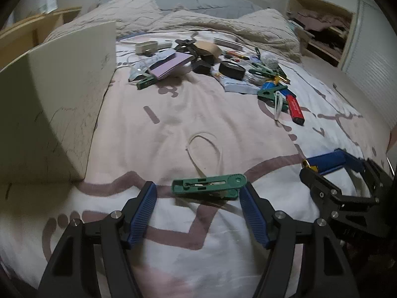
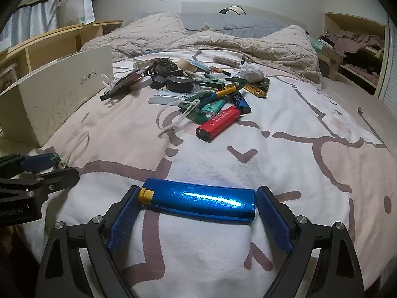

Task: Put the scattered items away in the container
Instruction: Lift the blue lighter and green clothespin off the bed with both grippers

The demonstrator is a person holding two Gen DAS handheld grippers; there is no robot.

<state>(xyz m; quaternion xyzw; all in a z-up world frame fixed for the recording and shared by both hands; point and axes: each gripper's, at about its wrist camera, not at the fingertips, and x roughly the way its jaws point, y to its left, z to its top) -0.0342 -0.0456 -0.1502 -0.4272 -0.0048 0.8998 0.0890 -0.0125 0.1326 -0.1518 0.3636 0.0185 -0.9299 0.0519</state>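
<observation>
Left wrist view looks over a bed [image 1: 139,129] with a white-and-pink patterned cover, a beige blanket [image 1: 223,22] bunched at its head and wooden shelving [image 1: 320,24] beyond. A white shoebox [image 1: 62,94] stands at the left; its inside is not visible. The left gripper [image 1: 198,198] is open, a green clothes peg [image 1: 209,186] lying between its pads. The right gripper [image 2: 198,213] brackets a blue lighter [image 2: 198,202] lying on the cover, pads not quite pressing. Other clutter, a red lighter [image 2: 218,123] included, lies heaped mid-bed.
</observation>
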